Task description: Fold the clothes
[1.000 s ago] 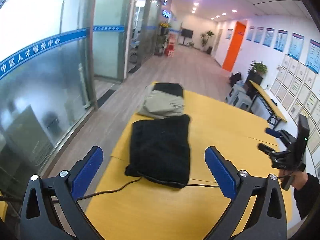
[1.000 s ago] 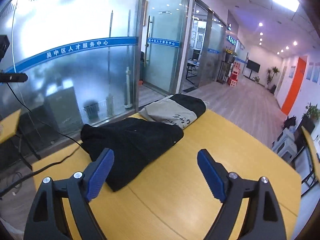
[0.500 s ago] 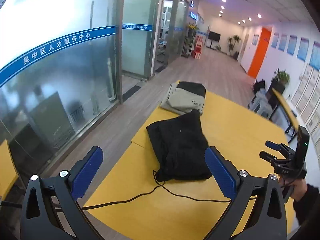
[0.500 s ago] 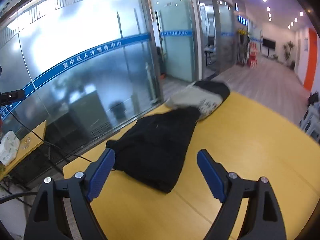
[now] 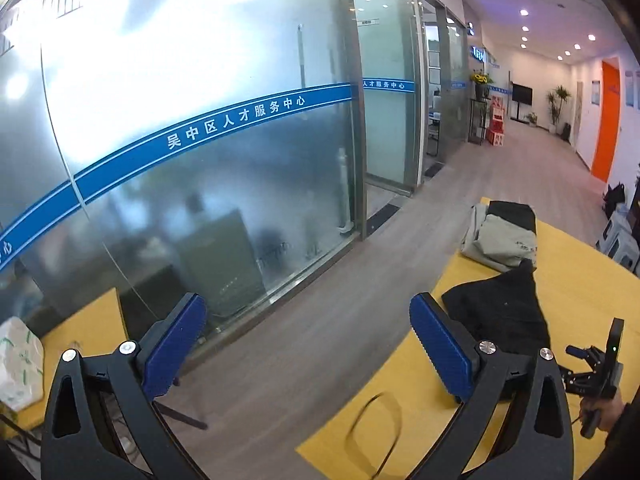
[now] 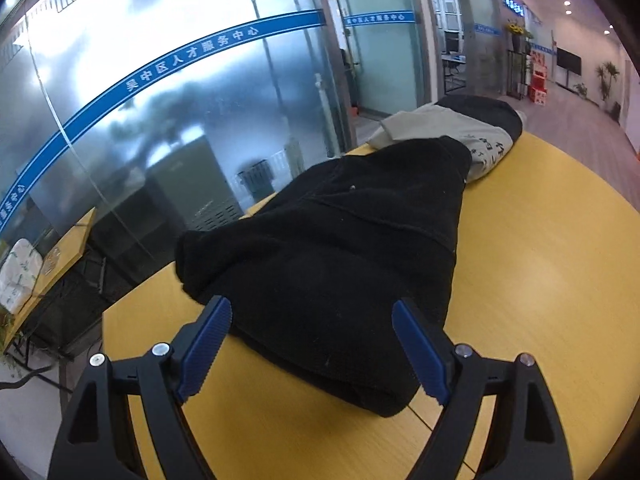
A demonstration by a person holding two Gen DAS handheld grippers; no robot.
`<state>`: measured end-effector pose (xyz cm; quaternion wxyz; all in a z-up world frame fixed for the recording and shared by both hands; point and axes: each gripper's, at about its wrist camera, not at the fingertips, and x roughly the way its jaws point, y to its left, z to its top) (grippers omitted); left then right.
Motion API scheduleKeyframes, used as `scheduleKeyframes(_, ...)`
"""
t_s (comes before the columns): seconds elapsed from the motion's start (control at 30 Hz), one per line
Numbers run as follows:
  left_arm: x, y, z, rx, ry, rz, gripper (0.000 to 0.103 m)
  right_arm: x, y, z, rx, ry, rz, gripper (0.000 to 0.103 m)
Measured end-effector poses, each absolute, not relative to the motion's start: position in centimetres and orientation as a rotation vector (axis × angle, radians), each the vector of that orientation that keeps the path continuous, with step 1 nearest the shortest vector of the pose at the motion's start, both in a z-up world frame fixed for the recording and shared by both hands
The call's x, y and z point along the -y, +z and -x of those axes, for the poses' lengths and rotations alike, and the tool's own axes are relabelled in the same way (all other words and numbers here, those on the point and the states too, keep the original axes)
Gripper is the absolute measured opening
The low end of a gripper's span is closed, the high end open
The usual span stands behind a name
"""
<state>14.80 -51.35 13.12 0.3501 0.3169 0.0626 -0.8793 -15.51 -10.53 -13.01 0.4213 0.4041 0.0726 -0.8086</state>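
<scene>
Two tools, both spread wide and holding nothing. Right tool point(image 6: 312, 346) low over the yellow wooden bench point(image 6: 540, 280), blue pads straddling the near end of the black knitted garment point(image 6: 340, 248), probably lined up to take that thick edge. Lying lengthwise ahead of it, bunched into a long, loosely doubled shape, far tip touching a folded grey-and-black stack of clothes point(image 6: 472, 128) beyond. Left tool point(image 5: 308, 348) off the bench's side, aimed at the frosted glass wall point(image 5: 200, 140), the black garment to its right, well clear of its pads. Fits either a fold nearly squared off or one needing reworking; hard to judge which. Loose dark cable point(image 5: 372, 432) looped on the bench below the left tool, a possible snag.
</scene>
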Motion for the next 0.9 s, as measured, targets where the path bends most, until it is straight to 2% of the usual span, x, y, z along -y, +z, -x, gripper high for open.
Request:
scheduleKeyframes(0.1, 52.3, 8.9, -11.1, -0.241, -2.376, -0.976, 0.103, 9.7, -14.7, 16.7, -0.153, -2.053, -1.046, 0.087)
scheduleKeyframes(0.2, 50.7, 1.8, -5.3, -0.378, -2.548, -1.148, 0.103, 8.3, -16.3, 18.2, -0.123, -2.072, -1.085, 0.087)
scheduleKeyframes(0.33, 44.5, -6.5, 2.2, -0.569, -2.858, -1.298, 0.102, 6.4, -18.4, 20.3, -0.084, -2.096, -1.136, 0.087)
scheduleKeyframes(0.43, 40.1, -11.0, 6.7, -0.634, -3.025, -1.354, 0.102, 5.4, -20.1, 21.8, -0.057, -2.096, -1.168, 0.087)
scheduleKeyframes(0.63, 38.3, -20.0, 11.0, -0.476, -2.916, -1.533, 0.102, 6.0, -23.7, 22.5, 0.049, -2.003, -1.24, 0.084)
scheduleKeyframes(0.7, 39.2, -21.8, 11.3, -0.441, -2.881, -1.571, 0.103, 6.4, -24.1, 21.8, 0.084, -2.008, -1.237, 0.082)
scheduleKeyframes(0.8, 40.5, -23.6, 11.9, -0.515, -2.889, -1.634, 0.103, 7.6, -24.8, 20.3, 0.123, -2.039, -1.252, 0.077)
scheduleKeyframes(0.9, 40.0, -23.8, 13.1, -0.427, -2.93, -1.649, 0.103, 8.1, -25.1, 18.8, 0.219, -2.109, -1.278, 0.075)
